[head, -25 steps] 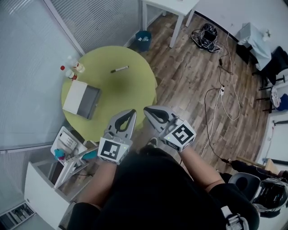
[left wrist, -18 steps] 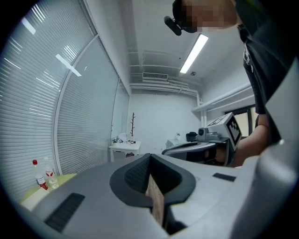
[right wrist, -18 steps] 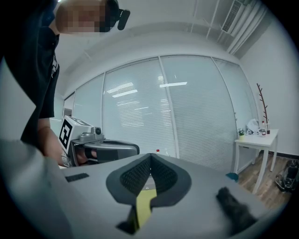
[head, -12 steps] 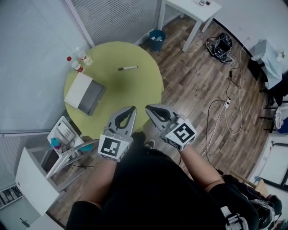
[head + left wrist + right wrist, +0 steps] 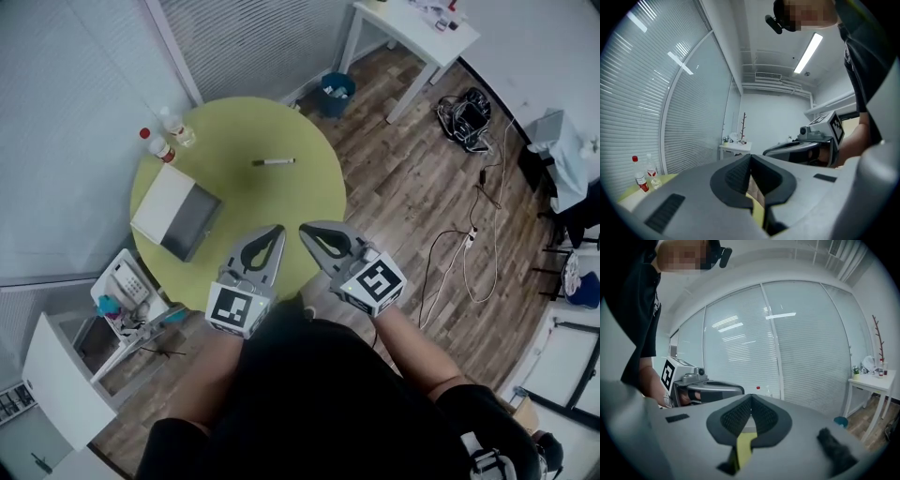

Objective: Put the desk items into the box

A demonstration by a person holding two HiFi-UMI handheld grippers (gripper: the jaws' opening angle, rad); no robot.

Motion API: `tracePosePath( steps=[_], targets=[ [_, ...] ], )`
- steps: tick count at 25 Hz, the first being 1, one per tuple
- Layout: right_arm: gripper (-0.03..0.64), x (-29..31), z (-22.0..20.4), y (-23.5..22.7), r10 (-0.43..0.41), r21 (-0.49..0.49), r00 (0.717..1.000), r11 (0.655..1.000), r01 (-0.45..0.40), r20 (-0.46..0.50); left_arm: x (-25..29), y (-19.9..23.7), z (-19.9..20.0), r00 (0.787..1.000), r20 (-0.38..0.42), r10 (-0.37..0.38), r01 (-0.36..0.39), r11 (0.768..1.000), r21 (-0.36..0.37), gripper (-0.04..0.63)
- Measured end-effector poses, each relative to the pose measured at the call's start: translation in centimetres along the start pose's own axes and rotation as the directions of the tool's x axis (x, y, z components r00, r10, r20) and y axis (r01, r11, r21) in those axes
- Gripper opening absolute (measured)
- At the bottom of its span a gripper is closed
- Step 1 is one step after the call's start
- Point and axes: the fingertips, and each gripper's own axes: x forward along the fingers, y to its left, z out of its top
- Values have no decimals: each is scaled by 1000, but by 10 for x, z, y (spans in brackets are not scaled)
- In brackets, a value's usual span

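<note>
On the round green surface [image 5: 234,202], well ahead of both grippers:

- Pen [image 5: 273,162]: one. Lies flat near the far middle, apart from everything else. Judged light, stiff and smooth, so it may roll. Best pinched across the barrel at mid-length.
- Bottles [image 5: 167,139]: two, small, standing close together at the far left edge. One has a red cap. Judged light, hard-walled and easy to tip. Best taken around the body, below the cap.
- Box [image 5: 176,223]: one, at the left, white on one half and grey on the other. I cannot tell whether it is open. It is the place for the rest and need not be lifted.

Left gripper [image 5: 272,234]: one, fingers [image 5: 736,176] closed together, nothing between them.
Right gripper [image 5: 311,232]: one, fingers [image 5: 764,417] closed together, empty.
Both hover at the near edge, touching nothing.
</note>
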Motion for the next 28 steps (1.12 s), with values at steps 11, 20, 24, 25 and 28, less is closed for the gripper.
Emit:
tracePosePath(
  steps=[11, 20, 24, 25, 28],
  targets=[
    [17, 66, 3, -42, 49, 10, 998, 999, -49, -36, 32, 65, -8, 1000, -9, 27, -27, 998, -51, 12],
    [17, 114, -11, -74, 168, -5, 981, 986, -169, -97, 48, 108, -22, 988, -5, 156, -156, 985, -70, 12],
    [17, 138, -22, -88, 245, -23, 959, 968, -250, -139, 59, 130, -33, 970, -7, 242, -242, 964, -108, 12],
    [17, 142, -26, -92, 263, -28, 953, 962, -270, -149, 62, 133, -36, 965, -13, 263, -263, 958, -118, 12],
    [17, 155, -36, -105, 307, -41, 935, 947, -319, -180, 73, 142, -46, 949, -23, 313, -314, 942, -118, 12]
  ],
)
